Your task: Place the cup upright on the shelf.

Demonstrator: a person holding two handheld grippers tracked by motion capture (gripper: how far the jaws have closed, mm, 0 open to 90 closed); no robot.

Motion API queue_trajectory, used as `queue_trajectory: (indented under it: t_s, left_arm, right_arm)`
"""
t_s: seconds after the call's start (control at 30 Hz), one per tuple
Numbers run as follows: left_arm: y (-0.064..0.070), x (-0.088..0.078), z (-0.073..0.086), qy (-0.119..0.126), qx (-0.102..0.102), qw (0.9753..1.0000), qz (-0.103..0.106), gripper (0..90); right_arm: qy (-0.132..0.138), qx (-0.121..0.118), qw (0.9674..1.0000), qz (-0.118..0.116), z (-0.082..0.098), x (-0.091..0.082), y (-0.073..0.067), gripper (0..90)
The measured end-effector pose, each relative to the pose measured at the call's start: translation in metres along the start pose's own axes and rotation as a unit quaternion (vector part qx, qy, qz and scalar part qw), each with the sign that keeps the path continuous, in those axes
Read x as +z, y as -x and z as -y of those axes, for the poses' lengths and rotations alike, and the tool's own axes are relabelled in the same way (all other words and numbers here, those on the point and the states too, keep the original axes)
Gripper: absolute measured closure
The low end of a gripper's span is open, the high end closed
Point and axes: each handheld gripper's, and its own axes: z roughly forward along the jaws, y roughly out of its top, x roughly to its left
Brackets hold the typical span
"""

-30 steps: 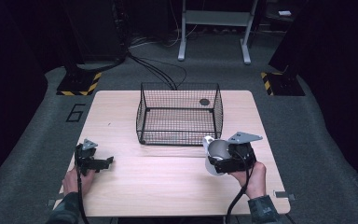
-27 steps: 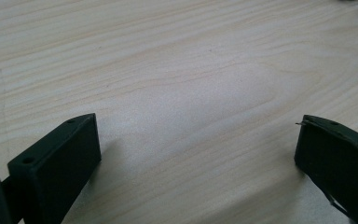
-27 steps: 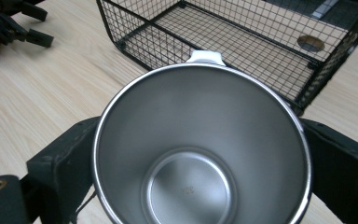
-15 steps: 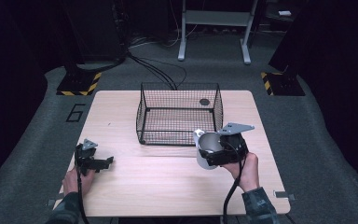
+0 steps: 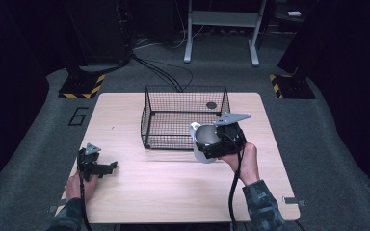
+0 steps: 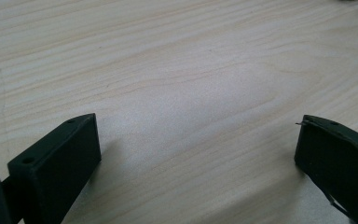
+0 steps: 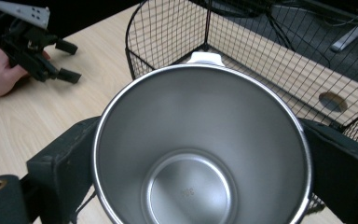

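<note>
Right gripper [image 5: 211, 144], held in the person's right hand [image 5: 243, 161], clamps a stainless steel cup [image 5: 203, 141] between its two black jaws, one pressed to each side of the cup's wall. In the high view the cup is lifted off the table and tilted, its open mouth facing up and toward the wire basket [image 5: 183, 117], just at the basket's near right corner. A small white tab sticks out from the cup's rim on the basket side. The grey three-cornered plate on top of this gripper sits above the basket's right end, and a black cable trails from the gripper back along the forearm.

From the right gripper view, the cup [image 7: 200, 149] has a shiny, bare interior with a round flat bottom. Behind it stands the black wire basket [image 7: 168, 32], and through its mesh a round dark hole in the table shows.

Left gripper [image 5: 107, 168] rests low on the light wooden table [image 5: 173, 192] near its front left edge, well apart from the basket and the cup, held in the left hand [image 5: 79, 183]. In the left gripper view its jaws are spread wide with bare wood grain [image 6: 191, 93] between them.
</note>
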Motion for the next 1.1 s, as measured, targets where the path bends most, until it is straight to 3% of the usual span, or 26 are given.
queue_trajectory:
  t_s: [0.03, 0.23, 0.57, 1.1]
  left_arm:
    - [0.0, 0.0, 0.0, 0.0, 0.0, 1.0, 0.0, 0.3]
    - [-0.001, 0.0, 0.0, -0.001, 0.004, 1.0, -0.001, 0.3]
    - [0.0, 0.0, 0.0, 0.0, 0.0, 1.0, 0.0, 0.3]
    - [0.0, 0.0, 0.0, 0.0, 0.0, 1.0, 0.0, 0.3]
  right_arm:
    - [0.002, 0.006, 1.0, 0.001, -0.003, 0.0, 0.0, 5.7]
    - [-0.002, -0.008, 1.0, 0.002, -0.021, 0.003, 0.005, 5.7]
    - [-0.005, -0.022, 0.9998, 0.001, -0.053, 0.026, 0.016, 5.7]
    - [-0.012, -0.023, 0.9996, 0.004, -0.075, 0.063, 0.028, 5.7]
